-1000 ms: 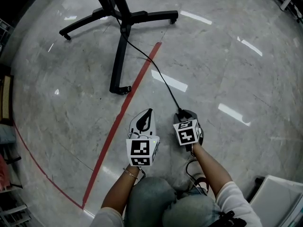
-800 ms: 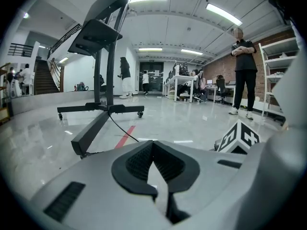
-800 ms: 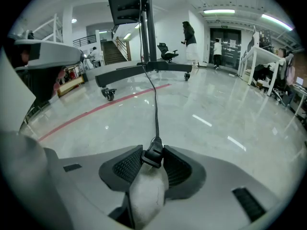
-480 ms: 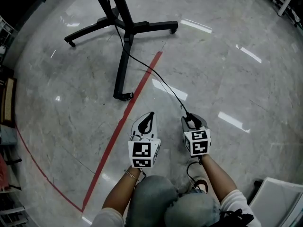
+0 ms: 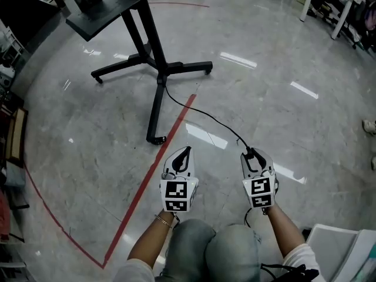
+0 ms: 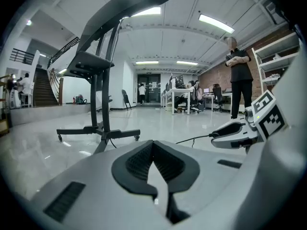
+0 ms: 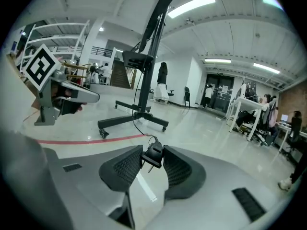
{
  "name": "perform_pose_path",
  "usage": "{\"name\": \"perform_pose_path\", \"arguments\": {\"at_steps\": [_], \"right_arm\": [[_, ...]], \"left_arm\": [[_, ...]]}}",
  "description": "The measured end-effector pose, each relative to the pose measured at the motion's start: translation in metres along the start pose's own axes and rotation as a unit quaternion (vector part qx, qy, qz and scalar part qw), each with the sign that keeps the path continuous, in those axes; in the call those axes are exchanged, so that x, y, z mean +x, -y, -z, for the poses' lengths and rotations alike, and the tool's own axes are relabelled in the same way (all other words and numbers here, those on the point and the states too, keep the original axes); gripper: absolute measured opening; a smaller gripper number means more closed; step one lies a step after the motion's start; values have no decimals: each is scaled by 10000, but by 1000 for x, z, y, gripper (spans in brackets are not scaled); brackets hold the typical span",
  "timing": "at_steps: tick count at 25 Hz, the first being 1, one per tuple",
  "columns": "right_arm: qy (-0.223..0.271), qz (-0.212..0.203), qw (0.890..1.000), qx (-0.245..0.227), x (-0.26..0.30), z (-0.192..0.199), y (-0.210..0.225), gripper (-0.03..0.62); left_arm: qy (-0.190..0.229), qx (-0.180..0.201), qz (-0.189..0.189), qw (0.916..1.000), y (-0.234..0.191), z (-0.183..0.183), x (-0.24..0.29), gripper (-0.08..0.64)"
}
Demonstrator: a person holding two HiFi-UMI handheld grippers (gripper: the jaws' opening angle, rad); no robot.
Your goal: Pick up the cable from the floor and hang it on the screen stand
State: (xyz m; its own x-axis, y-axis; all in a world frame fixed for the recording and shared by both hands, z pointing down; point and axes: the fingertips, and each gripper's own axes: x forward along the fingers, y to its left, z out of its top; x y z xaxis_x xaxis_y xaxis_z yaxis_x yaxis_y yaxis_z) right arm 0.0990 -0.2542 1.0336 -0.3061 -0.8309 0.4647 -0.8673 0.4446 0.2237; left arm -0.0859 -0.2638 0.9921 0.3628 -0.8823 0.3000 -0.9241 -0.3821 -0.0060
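As the right gripper [image 5: 251, 154] pinched the cable plug [image 7: 154, 153], left gripper [image 5: 186, 150] closed and empty, lifting gently toward the screen stand [image 5: 155, 104] seemed wise

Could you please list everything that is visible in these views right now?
black wheeled screen stand: one, black, ahead, left of centre.
thin black cable: one, black, from the stand's base to the right hand-held gripper.
red floor tape lines: at least two, red, one straight beside the stand's nearest leg.
glossy grey marbled floor: one, grey, throughout.
white-legged table: one, white, far right.
standing bystander in dark clothes: one, right side of left gripper view.
left hand-held gripper: one, white-grey, shut, empty.
right hand-held gripper: one, white-grey, shut on the cable's plug.
person's forearms: two, behind the grippers.
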Motion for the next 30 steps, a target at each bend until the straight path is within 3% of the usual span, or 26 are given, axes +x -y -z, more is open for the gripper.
{"name": "perform_pose_path", "arguments": {"at_steps": [8,20,28,30], "right_arm": [[-195,-429,9989,-72,-130,-137,45,144],[-186,-533,9982,-218,-327,-359,77,144],[563,-881,9944,-160,-457,-509,95,144],[678,-950,9932,-47,-484,-546,101,144]], "left_arm": [[-16,-93,71,9999,29,-142,-64,5],[-473,-341,-156,9982,1,-332,-202,5],[-576,0,141,9982,7,-401,-256,11],[-479,112,331,9982,13,-410,-256,59]]}}
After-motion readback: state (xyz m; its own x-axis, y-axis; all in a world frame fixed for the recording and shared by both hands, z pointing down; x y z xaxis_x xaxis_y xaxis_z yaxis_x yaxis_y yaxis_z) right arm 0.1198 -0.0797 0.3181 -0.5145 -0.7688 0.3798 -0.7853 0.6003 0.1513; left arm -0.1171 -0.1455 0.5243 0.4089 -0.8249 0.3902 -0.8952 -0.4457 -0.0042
